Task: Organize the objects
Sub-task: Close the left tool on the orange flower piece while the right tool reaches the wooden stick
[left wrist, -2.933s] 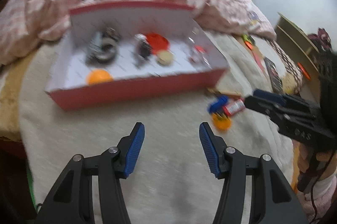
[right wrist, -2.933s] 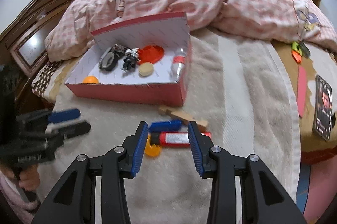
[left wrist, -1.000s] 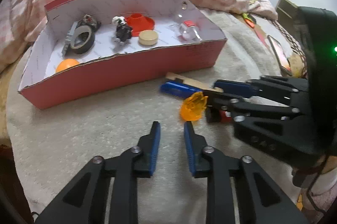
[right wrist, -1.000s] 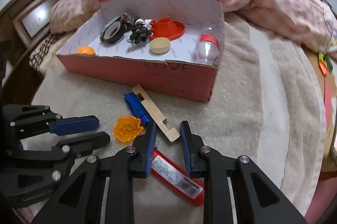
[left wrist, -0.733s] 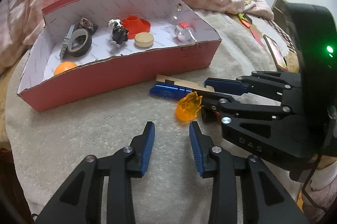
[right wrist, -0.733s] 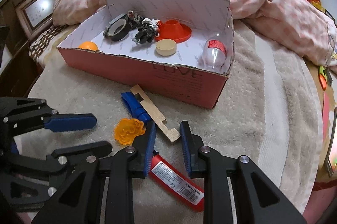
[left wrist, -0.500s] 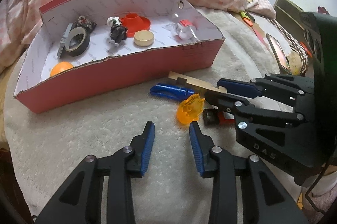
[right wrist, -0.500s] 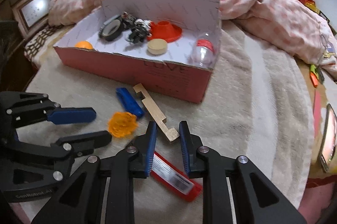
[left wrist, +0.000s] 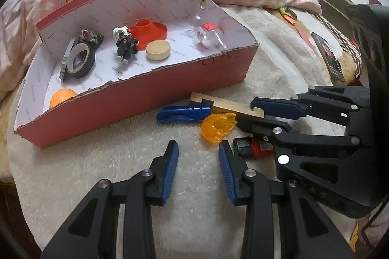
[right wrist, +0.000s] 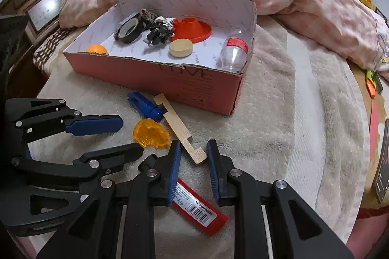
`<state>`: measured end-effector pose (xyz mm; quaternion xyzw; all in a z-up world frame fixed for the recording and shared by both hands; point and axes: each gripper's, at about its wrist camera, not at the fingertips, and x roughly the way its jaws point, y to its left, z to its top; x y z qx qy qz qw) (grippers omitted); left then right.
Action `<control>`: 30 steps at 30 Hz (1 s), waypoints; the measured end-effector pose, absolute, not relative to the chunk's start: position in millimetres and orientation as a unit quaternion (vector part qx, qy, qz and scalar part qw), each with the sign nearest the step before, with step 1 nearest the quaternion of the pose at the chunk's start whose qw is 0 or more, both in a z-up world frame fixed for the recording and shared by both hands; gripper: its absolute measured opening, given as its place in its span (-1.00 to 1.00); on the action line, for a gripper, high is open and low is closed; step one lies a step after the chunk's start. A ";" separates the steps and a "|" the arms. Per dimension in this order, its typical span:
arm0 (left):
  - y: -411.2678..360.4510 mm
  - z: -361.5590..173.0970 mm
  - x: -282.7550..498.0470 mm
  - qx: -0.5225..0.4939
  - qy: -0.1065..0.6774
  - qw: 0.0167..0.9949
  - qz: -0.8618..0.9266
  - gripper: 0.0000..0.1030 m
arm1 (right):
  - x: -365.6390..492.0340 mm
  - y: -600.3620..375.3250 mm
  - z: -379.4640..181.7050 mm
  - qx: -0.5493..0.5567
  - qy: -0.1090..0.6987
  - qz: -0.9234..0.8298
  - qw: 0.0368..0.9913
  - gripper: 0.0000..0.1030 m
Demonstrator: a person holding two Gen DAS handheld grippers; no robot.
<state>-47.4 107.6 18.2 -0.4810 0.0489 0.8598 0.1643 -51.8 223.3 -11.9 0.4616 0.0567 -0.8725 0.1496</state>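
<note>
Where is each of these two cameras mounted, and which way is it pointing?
Left wrist: rides the left gripper, looking down its fingers at the bed; the right gripper enters from the right.
Right wrist: rides the right gripper, above the red tube; the left gripper enters from the left.
Shared: the red box, blue clip, wooden piece, orange toy.

My left camera looks down from the box's (left wrist: 136,98) near-left, my right from its near-right; both closely share the toys (right wrist: 150,132).
</note>
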 end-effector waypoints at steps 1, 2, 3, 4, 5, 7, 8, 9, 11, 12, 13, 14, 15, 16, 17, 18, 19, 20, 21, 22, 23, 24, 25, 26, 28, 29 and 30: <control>106.2 18.7 -46.4 -0.480 0.046 0.164 0.860 -0.33 | -51.5 222.4 -12.0 0.461 0.060 -0.873 0.151 -0.54; 104.7 19.0 -45.6 -0.480 0.043 0.164 0.860 -0.33 | -51.2 221.3 -12.0 0.459 0.063 -0.873 0.152 -0.54; 102.8 19.3 -44.5 -0.480 0.040 0.164 0.861 -0.33 | -51.2 220.4 -12.1 0.459 0.066 -0.873 0.153 -0.54; 100.3 20.0 -44.1 -0.480 0.033 0.165 0.861 -0.33 | -51.4 219.5 -12.3 0.458 0.069 -0.873 0.154 -0.54; 98.8 20.8 -43.9 -0.478 0.028 0.165 0.862 -0.33 | -51.2 218.3 -12.3 0.456 0.071 -0.873 0.156 -0.54; 96.9 23.2 -45.2 -0.476 0.016 0.167 0.863 -0.33 | -50.6 217.4 -12.4 0.455 0.076 -0.873 0.158 -0.54; 95.9 24.9 -46.8 -0.475 0.004 0.174 0.863 -0.33 | -50.5 218.0 -12.3 0.456 0.076 -0.873 0.159 -0.54; 96.0 25.6 -47.9 -0.475 -0.002 0.177 0.862 -0.33 | -50.0 219.2 -11.9 0.457 0.076 -0.872 0.160 -0.54; 98.0 26.3 -50.6 -0.476 -0.011 0.182 0.860 -0.33 | -49.7 221.6 -11.5 0.460 0.077 -0.870 0.160 -0.54; 100.1 25.6 -52.2 -0.477 -0.010 0.181 0.860 -0.32 | -49.6 223.1 -11.1 0.462 0.079 -0.869 0.159 -0.54; 103.1 23.3 -54.1 -0.481 -0.004 0.177 0.858 -0.32 | -49.5 224.3 -10.8 0.464 0.081 -0.868 0.158 -0.54; 105.6 21.1 -56.0 -0.485 0.001 0.174 0.857 -0.32 | -49.5 225.6 -10.7 0.465 0.082 -0.867 0.157 -0.54; 107.3 19.1 -58.1 -0.489 0.006 0.168 0.856 -0.33 | -49.8 226.8 -11.1 0.466 0.085 -0.867 0.156 -0.54; 109.0 18.4 -59.2 -0.489 0.008 0.165 0.856 -0.33 | -50.1 227.8 -11.6 0.467 0.085 -0.865 0.159 -0.54; 110.4 19.0 -60.4 -0.488 0.011 0.162 0.857 -0.33 | -50.4 228.7 -11.9 0.468 0.085 -0.865 0.162 -0.54; 111.2 19.4 -62.1 -0.488 0.011 0.160 0.858 -0.33 | -51.0 229.4 -12.1 0.468 0.086 -0.864 0.165 -0.54; 111.3 19.7 -64.7 -0.488 0.008 0.157 0.858 -0.33 | -51.6 230.0 -12.3 0.468 0.087 -0.863 0.169 -0.54; 110.9 19.2 -66.6 -0.490 0.005 0.156 0.858 -0.33 | -51.8 230.2 -12.3 0.468 0.088 -0.862 0.172 -0.54; 110.6 18.9 -68.6 -0.491 0.000 0.156 0.857 -0.32 | -51.8 230.4 -12.4 0.467 0.092 -0.862 0.177 -0.54; 110.3 19.0 -69.8 -0.492 -0.005 0.156 0.856 -0.30 | -51.3 230.2 -12.6 0.466 0.094 -0.861 0.181 -0.54; 110.6 19.1 -70.0 -0.494 -0.010 0.160 0.855 -0.21 | -51.0 230.2 -12.7 0.465 0.097 -0.860 0.186 -0.54; 111.4 19.2 -69.8 -0.496 -0.016 0.167 0.852 -0.11 | -50.9 230.3 -12.9 0.463 0.102 -0.860 0.191 -0.54; 112.3 19.2 -69.9 -0.497 -0.021 0.172 0.850 -0.08 | -50.8 230.1 -13.0 0.461 0.107 -0.859 0.195 -0.54; 113.5 19.2 -70.2 -0.498 -0.022 0.172 0.850 -0.05 | -50.8 229.9 -13.2 0.459 0.111 -0.858 0.200 -0.54; 119.0 18.9 -73.3 -0.500 -0.016 0.167 0.850 -0.05 | -50.6 229.6 -13.8 0.457 0.117 -0.857 0.206 -0.54; 121.2 18.7 -74.7 -0.501 -0.013 0.164 0.850 -0.05 | -50.7 229.6 -14.0 0.456 0.118 -0.857 0.208 -0.54; 122.6 18.9 -75.2 -0.500 -0.010 0.160 0.851 -0.06 | -50.8 229.7 -14.2 0.456 0.117 -0.857 0.208 -0.54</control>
